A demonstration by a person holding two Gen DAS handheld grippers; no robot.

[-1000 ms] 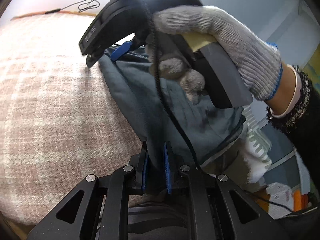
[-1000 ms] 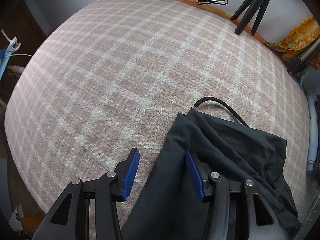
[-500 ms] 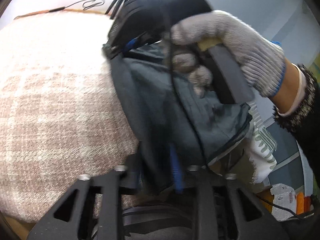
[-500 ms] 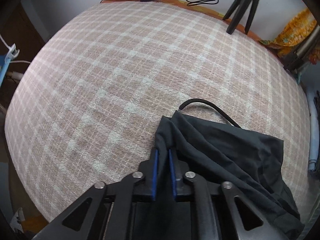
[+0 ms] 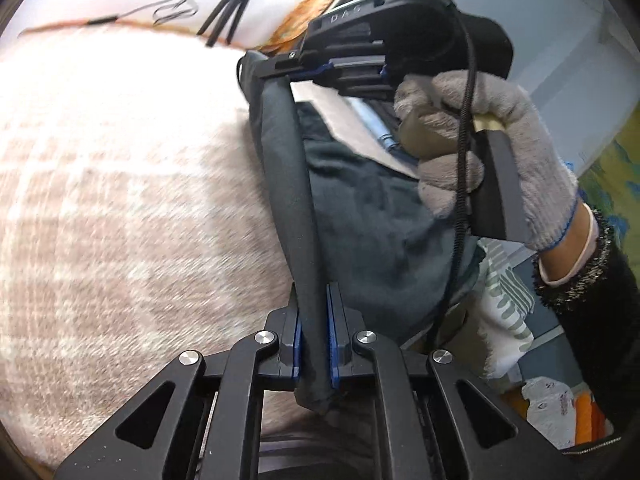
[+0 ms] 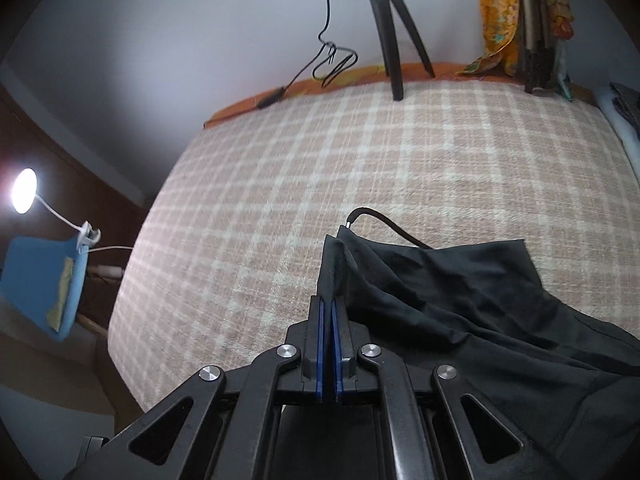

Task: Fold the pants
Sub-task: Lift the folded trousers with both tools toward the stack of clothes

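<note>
The dark grey pants (image 5: pixel 368 208) hang over the right side of a pink checked bed (image 5: pixel 120 200). My left gripper (image 5: pixel 314 312) is shut on a rolled edge of the pants, stretched taut up to the right gripper (image 5: pixel 280 76). In the right wrist view my right gripper (image 6: pixel 329 308) is shut on a corner of the pants (image 6: pixel 440 280), lifted above the bed (image 6: pixel 360 152). The rest of the cloth trails down to the right. A gloved hand (image 5: pixel 500 152) holds the right gripper's handle.
A black tripod (image 6: pixel 390 28) and a black cable (image 6: pixel 332 60) stand at the bed's far edge by the wall. Orange patterned fabric (image 6: pixel 496 12) hangs at the far right. A clip lamp (image 6: pixel 24 190) and a blue chair (image 6: pixel 44 280) are left of the bed.
My right gripper closed on the pants' corner and both grippers lifted, pulling the edge taut between them. The views tilted up toward the wall.
</note>
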